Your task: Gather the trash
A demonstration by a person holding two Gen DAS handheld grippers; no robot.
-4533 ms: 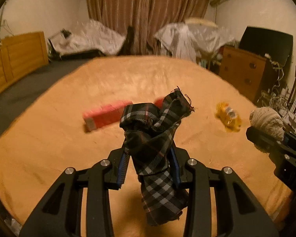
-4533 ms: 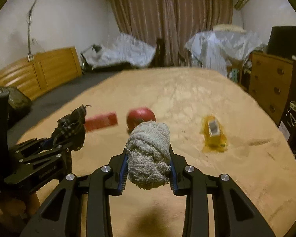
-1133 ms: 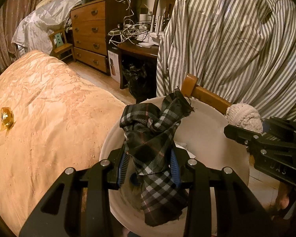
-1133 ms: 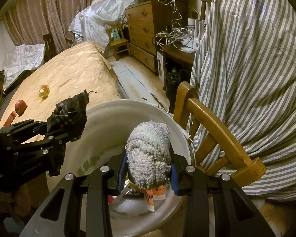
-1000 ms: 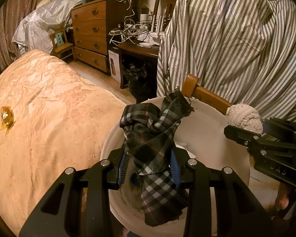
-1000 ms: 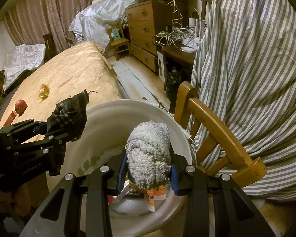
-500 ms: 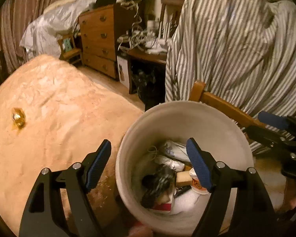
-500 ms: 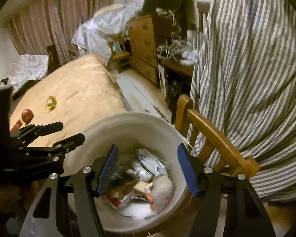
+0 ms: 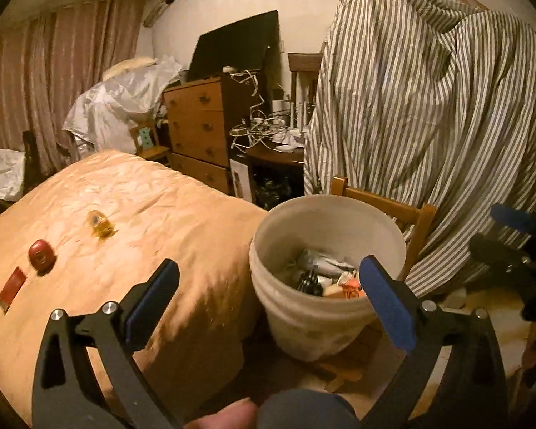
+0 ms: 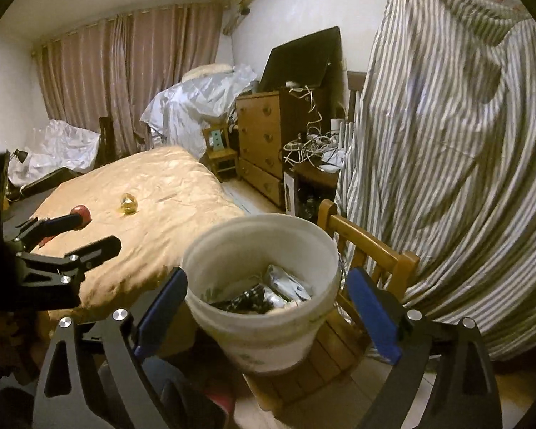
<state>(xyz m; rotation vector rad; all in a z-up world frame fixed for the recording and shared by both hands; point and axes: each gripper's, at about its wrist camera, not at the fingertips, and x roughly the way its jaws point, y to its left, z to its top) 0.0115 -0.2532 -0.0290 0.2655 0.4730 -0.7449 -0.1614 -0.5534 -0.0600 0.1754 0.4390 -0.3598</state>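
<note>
While both tools are held above and short of the white bucket (image 9: 325,221), their jaws are seen spread wide and opening, with nothing gripped between them. The left tool (image 9: 268,286) is framed so that the bucket's near wall shows between its blue pads, though no pad touches it. The right tool (image 10: 264,300) is likewise spread to either side of the bucket (image 10: 261,321) in its own view, apart from the rim.

The bucket is stood on a wooden chair (image 10: 368,246), just beside the corner of the bed (image 9: 125,214). Inside the bucket a heap of trash (image 9: 325,275) is seen: silvery wrappers, something dark with a checked pattern, and a scrap of orange and white. Individual pieces cannot be told apart further.

Away from the bucket, on the bed's orange cover, three things are left lying: a yellow wrapper (image 9: 98,225) nearest the bucket, a red round thing (image 9: 41,252) farther off, and a flat red packet (image 9: 12,284) farthest off. From the right wrist view the yellow wrapper (image 10: 128,203) is seen well beyond the bucket, and the red round thing (image 10: 82,212) is partly hidden behind the left tool's finger.

Behind the bucket a large striped sheet (image 9: 428,107) is draped over something tall, and a wooden chest of drawers (image 9: 196,125) is stood beyond the chair.

At the lower edge of the left wrist view, part of the person's leg (image 9: 303,411) is visible.
</note>
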